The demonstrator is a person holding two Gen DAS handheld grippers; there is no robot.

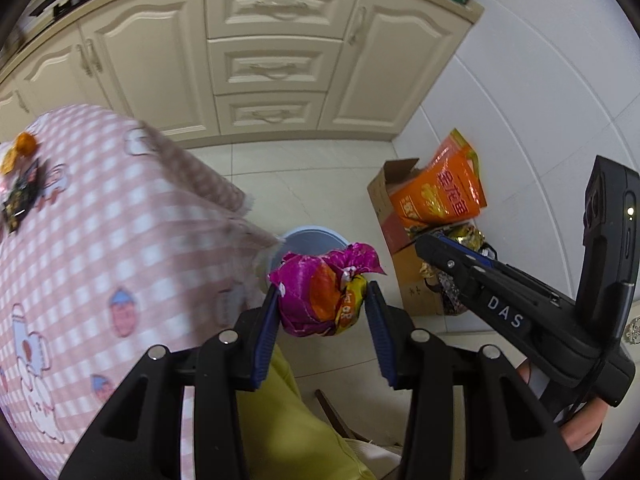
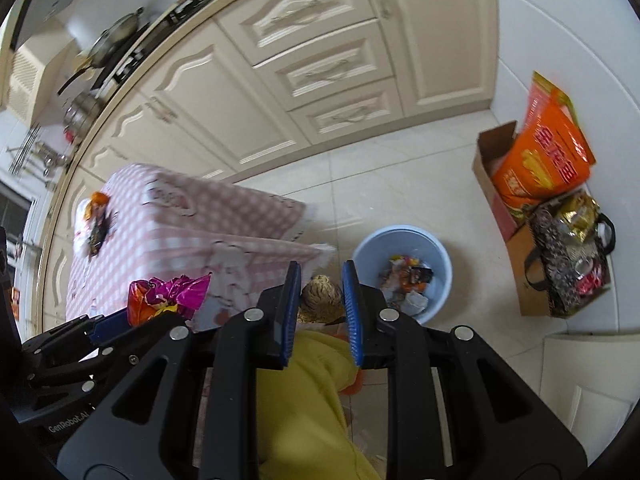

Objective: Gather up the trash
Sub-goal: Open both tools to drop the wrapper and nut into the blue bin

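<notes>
Our left gripper (image 1: 322,300) clamping a crumpled magenta and orange foil wrapper (image 1: 320,292), our right gripper (image 2: 320,292) pinching a crumpled gold foil wrapper (image 2: 320,300), round pale blue plastic bin (image 2: 440,256) beside our pink checked tablecloth (image 2: 224,216)

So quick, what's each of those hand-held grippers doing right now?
Left hand-held gripper: closed on a crumpled magenta and orange wrapper.
Right hand-held gripper: closed on a crumpled gold wrapper.

Your wrist cameras both look steeply down, close over the floor. Both share the blue bin (image 1: 308,240) (image 2: 402,248) near centre, and the cabinets (image 1: 272,60) (image 2: 320,68) at twelve o'clock.
</notes>
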